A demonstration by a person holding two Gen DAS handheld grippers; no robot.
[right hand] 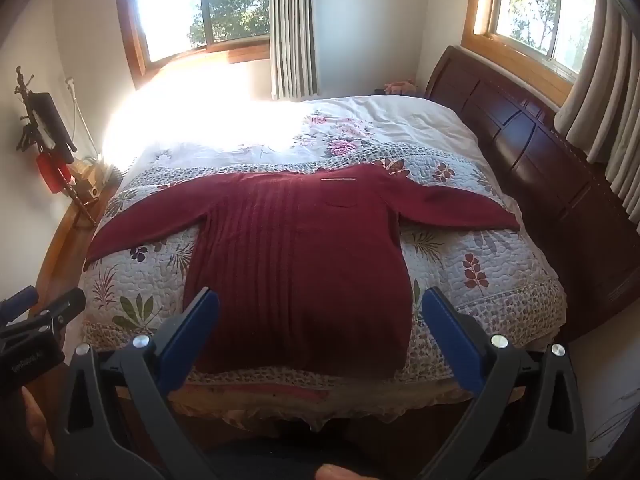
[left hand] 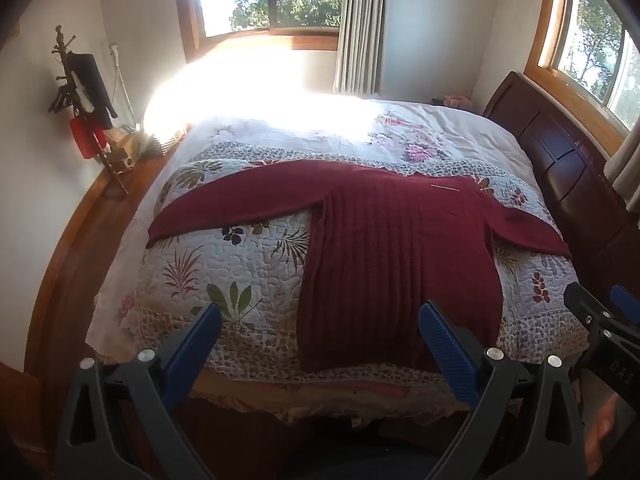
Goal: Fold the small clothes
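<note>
left gripper (left hand: 320, 332) spread wide, holding nothing, above bed's near edge | right gripper (right hand: 320, 320) spread wide, holding nothing, over sweater hem | sweater (right hand: 300, 248) dark red, flat on quilt (right hand: 472, 276), sleeves out to both sides, hem toward the grippers | headboard (right hand: 520, 152) at right | windows behind

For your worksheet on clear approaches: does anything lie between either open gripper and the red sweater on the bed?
Nothing visible does. The red sweater lies spread flat on the quilt, with only open air between it and the left gripper and the right gripper. Both are open.
</note>
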